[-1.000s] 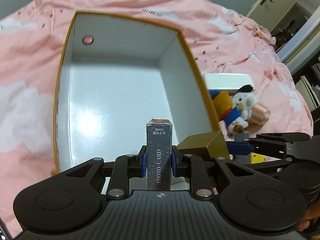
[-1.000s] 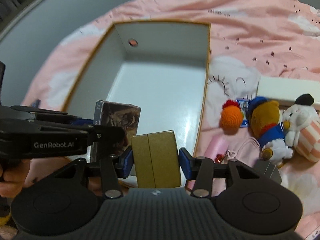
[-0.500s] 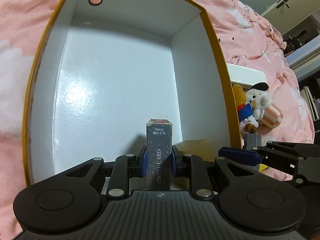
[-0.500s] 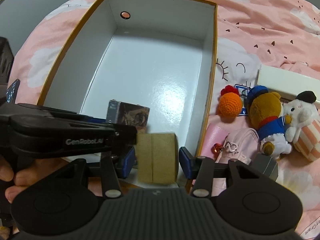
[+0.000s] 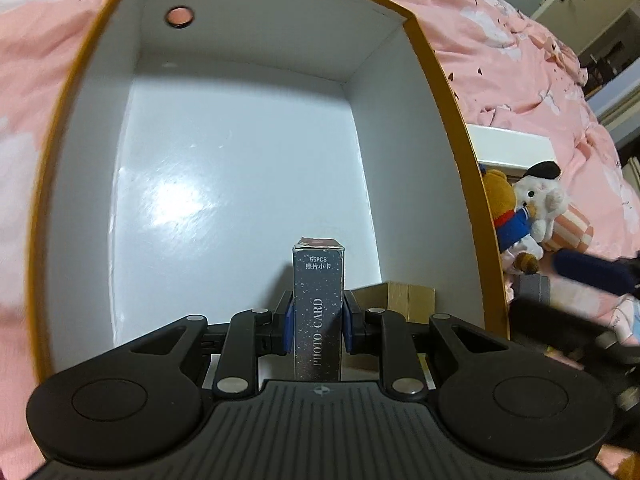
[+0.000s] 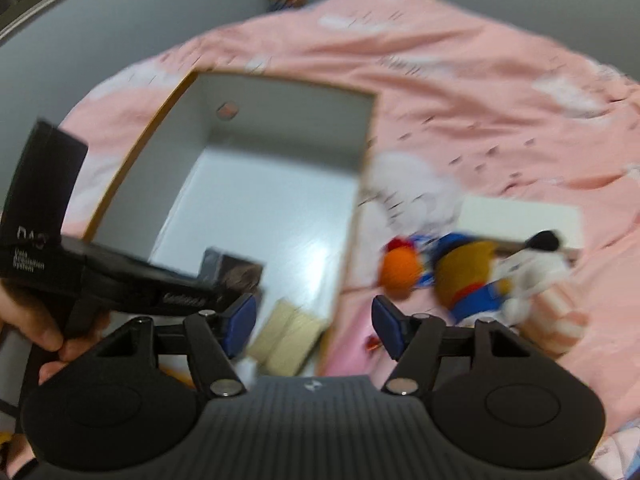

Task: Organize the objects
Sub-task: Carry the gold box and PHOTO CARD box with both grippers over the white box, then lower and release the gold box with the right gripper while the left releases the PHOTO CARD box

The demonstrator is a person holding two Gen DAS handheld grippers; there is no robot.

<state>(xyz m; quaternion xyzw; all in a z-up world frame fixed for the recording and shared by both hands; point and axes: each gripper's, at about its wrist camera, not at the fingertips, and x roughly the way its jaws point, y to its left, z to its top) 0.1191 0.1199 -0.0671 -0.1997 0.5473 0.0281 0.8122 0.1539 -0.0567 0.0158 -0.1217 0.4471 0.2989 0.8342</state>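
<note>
My left gripper (image 5: 318, 322) is shut on a dark photo-card box (image 5: 318, 308), held upright over the near end of the white storage box with a gold rim (image 5: 444, 80). A gold box (image 5: 408, 300) lies inside the storage box at its near right corner; it also shows in the right wrist view (image 6: 290, 334). My right gripper (image 6: 314, 322) is open and empty, raised above that corner. The storage box (image 6: 256, 200) and the left gripper with its card box (image 6: 232, 274) show in the blurred right wrist view.
The storage box sits on a pink bedspread (image 5: 500, 52). Right of it lie a bear plush (image 6: 468, 276), a white plush (image 5: 540, 196), an orange knitted ball (image 6: 400, 272) and a flat white box (image 6: 520, 220).
My right gripper let go of the gold box inside the storage box, opened and pulled back up. My left gripper moved lower into the storage box with the card box.
</note>
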